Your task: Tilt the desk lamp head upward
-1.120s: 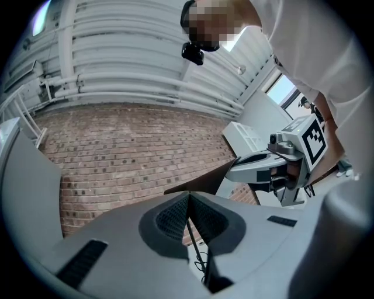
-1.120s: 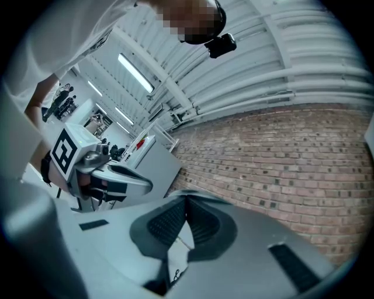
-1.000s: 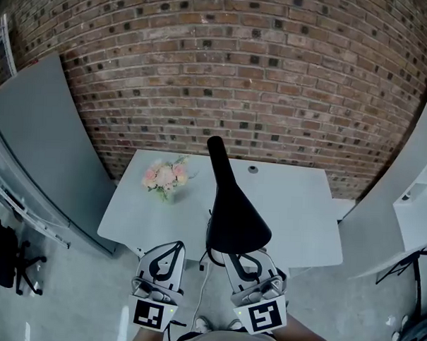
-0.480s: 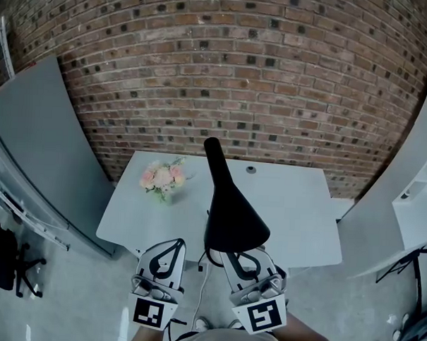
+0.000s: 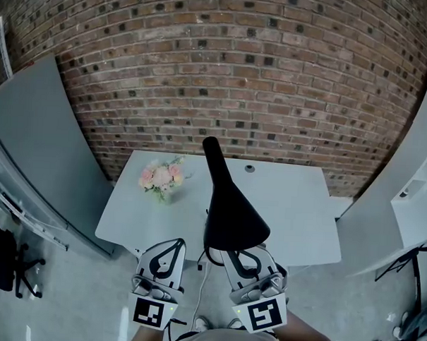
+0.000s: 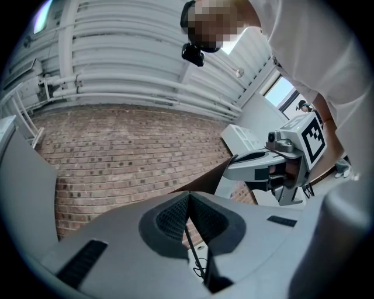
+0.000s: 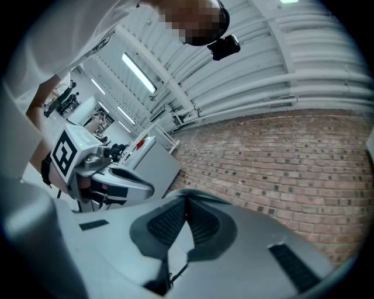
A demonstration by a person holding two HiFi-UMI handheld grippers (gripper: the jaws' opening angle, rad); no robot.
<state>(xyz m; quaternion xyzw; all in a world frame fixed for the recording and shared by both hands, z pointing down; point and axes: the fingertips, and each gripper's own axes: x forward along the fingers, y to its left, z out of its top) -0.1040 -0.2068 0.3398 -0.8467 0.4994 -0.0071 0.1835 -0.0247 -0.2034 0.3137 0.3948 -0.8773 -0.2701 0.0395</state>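
Only the head view shows the lamp head (image 5: 233, 216) above the table's (image 5: 296, 212) near edge, just beyond the right gripper (image 5: 246, 263), while the gripper views show its jaws and the left gripper's (image 5: 169, 250) pressed together, empty.

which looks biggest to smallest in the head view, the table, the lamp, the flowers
1. table, largest
2. lamp, though it probably rises toward the camera, which may enlarge it
3. flowers, clearly smallest
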